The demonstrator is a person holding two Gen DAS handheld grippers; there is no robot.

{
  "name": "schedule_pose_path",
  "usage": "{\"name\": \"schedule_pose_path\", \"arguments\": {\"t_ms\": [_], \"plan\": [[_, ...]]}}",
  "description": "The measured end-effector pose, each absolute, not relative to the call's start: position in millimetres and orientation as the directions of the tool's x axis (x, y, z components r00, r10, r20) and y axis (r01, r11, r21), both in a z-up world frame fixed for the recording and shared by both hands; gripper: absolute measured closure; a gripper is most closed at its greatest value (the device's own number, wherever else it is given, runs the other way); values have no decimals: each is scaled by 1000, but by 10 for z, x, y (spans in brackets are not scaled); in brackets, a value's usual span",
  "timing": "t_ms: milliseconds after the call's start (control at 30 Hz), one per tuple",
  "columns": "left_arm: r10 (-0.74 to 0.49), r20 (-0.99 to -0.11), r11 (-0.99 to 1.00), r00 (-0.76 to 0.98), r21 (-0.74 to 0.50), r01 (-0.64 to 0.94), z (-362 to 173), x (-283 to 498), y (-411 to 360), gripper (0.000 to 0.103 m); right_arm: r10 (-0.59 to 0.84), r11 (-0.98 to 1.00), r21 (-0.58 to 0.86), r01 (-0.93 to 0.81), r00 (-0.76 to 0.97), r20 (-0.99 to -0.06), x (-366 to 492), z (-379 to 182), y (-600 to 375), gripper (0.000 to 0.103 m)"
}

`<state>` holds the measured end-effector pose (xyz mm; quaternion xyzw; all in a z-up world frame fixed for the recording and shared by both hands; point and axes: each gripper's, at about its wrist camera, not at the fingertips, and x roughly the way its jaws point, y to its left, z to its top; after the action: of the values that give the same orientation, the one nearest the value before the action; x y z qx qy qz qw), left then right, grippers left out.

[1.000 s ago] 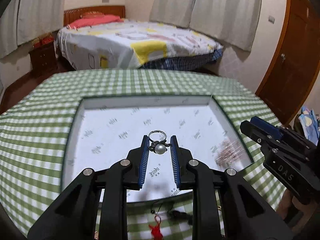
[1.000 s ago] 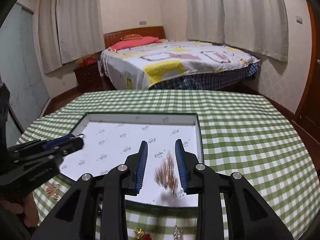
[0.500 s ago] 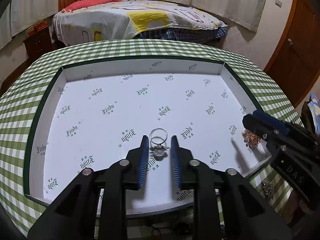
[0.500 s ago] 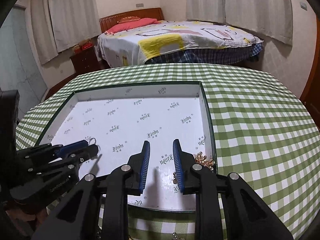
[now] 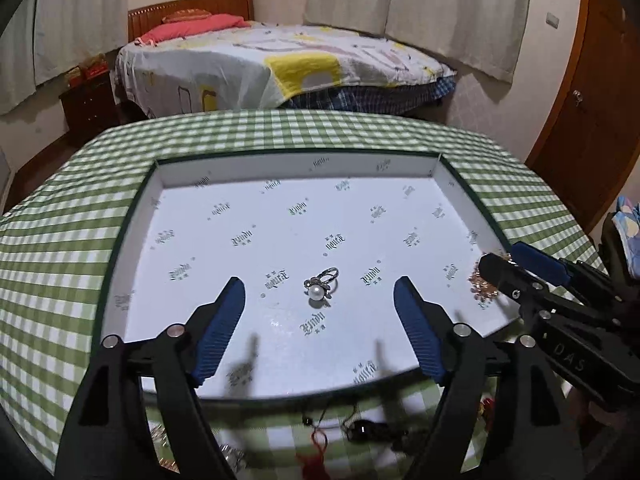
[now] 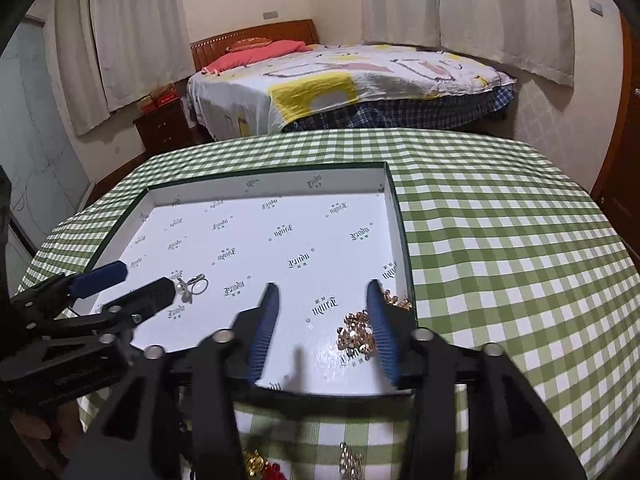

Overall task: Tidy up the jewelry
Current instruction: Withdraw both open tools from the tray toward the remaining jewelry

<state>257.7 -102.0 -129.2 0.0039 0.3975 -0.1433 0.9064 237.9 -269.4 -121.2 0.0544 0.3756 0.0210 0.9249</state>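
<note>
- Your left gripper (image 5: 319, 294) has let go of the pearl ring (image 5: 320, 285); its jaws are opening, and the ring lies free on the tray (image 5: 136, 216) floor, near middle.
- Your right gripper (image 6: 322, 307) is opening too, its gold chain (image 6: 357, 331) dropped in the near right corner.
- Both pieces are now stowed; more jewelry waits on the checked cloth (image 6: 500, 240).
- Ring: thin metal band, round glossy pearl. Tray: shallow, paper-lined.

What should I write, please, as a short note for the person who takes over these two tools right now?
Left hand-held gripper: jaws opening, pearl ring lies free between them on the tray floor.
Right hand-held gripper: jaws opening, gold piece lies loose by its right finger, in the tray's near right corner.
Done: ring and gold piece are in the tray.
Left: more jewelry on the tablecloth in front of the tray.
</note>
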Motion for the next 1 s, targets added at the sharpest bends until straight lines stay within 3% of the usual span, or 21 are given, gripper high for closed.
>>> {"name": "schedule_pose_path", "arguments": {"t_ms": [367,900,1000], "plan": [[-213,-689,972,692,-78,221,-1109,1894,-699,19,101,993,115,-27,705,-702,1791,-1177,-2550,56],[-119,-725,990,679,-32,139,-1289,1054,-312,17,169,986,119,-121,652,-739,1135,-1344,-2191,56],[-104,-733,992,672,-28,122,-1331,969,-261,17,188,982,130,-136,645,-741,1076,-1373,-2135,44]]}}
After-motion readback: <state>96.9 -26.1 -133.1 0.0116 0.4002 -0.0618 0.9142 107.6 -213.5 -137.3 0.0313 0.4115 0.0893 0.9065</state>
